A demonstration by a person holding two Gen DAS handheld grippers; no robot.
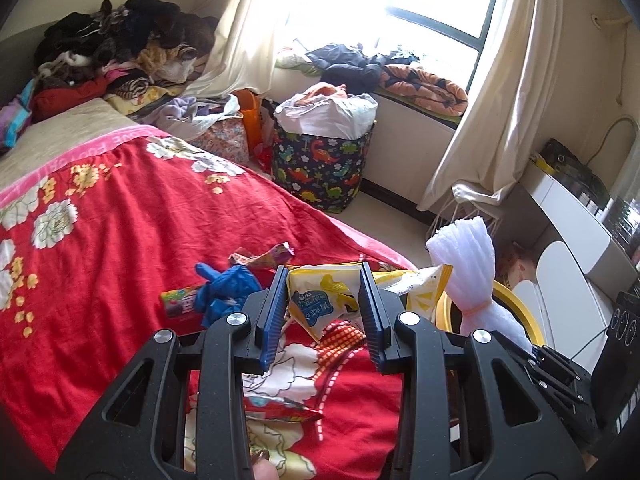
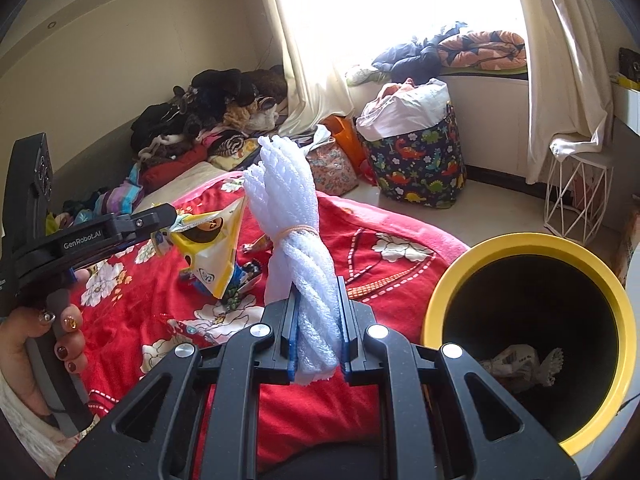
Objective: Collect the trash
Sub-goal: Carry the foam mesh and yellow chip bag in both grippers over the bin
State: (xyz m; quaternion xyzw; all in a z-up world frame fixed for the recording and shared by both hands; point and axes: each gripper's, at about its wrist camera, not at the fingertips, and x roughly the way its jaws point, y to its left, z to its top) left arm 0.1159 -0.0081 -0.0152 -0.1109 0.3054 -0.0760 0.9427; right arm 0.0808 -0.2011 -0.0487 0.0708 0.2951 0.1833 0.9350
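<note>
My left gripper (image 1: pixel 324 276) is shut on a yellow and white snack bag (image 1: pixel 320 300) and holds it above the red flowered bedspread (image 1: pixel 120 240). In the right wrist view that bag (image 2: pixel 216 256) hangs from the left gripper (image 2: pixel 174 220). On the spread lie a blue glove (image 1: pixel 228 288), a crumpled candy wrapper (image 1: pixel 264 256) and a small red packet (image 1: pixel 180 300). My right gripper (image 2: pixel 319 292) is shut on a white foam net bundle (image 2: pixel 296 232) tied with a rubber band. A yellow-rimmed bin (image 2: pixel 528 248) stands just to its right, with crumpled paper (image 2: pixel 516 364) inside.
A dinosaur-print hamper (image 2: pixel 416 160) full of laundry stands on the floor by the window. Clothes are piled (image 1: pixel 120 48) at the bed's far end. A white wire stool (image 2: pixel 576 196) and a white desk (image 1: pixel 568 216) stand on the right. Another wrapper (image 1: pixel 280 406) lies beneath my left gripper.
</note>
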